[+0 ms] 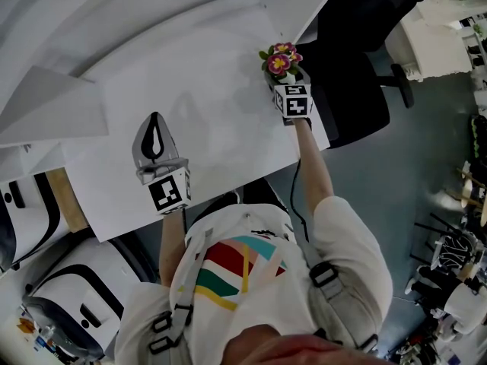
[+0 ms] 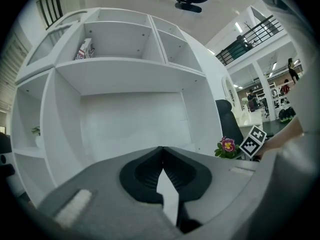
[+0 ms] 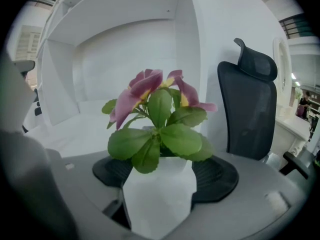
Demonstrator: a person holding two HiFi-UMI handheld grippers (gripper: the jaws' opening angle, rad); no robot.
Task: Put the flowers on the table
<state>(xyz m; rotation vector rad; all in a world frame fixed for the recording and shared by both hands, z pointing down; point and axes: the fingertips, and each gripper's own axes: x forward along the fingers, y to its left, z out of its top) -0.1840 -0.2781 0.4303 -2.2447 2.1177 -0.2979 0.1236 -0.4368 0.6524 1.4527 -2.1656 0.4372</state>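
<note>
- The right gripper [image 3: 161,178] pinches the white pot [image 3: 159,204] of the flowers [image 3: 152,109] between its jaws. The plant stands upright.
- From the head view, the pot is over the table [image 1: 190,90] at its right edge, close to the far corner. No view shows whether its base touches the table.
- The left gripper [image 1: 155,138] is over the table's near left part. Its jaws are pressed together at the tips with nothing between them.
- The step in hand looks like the set-down.
- That edge is a risky place, with an office chair [image 1: 358,44] just off the table on that side, so a spot further in on the table seems safer.
- Lower the pot straight down, level, until the base sits flat.
- Only then spread the jaws, slowly and evenly, so neither pad drags the light pot sideways.
- Draw the gripper back low and straight, clear of the overhanging leaves.
</note>
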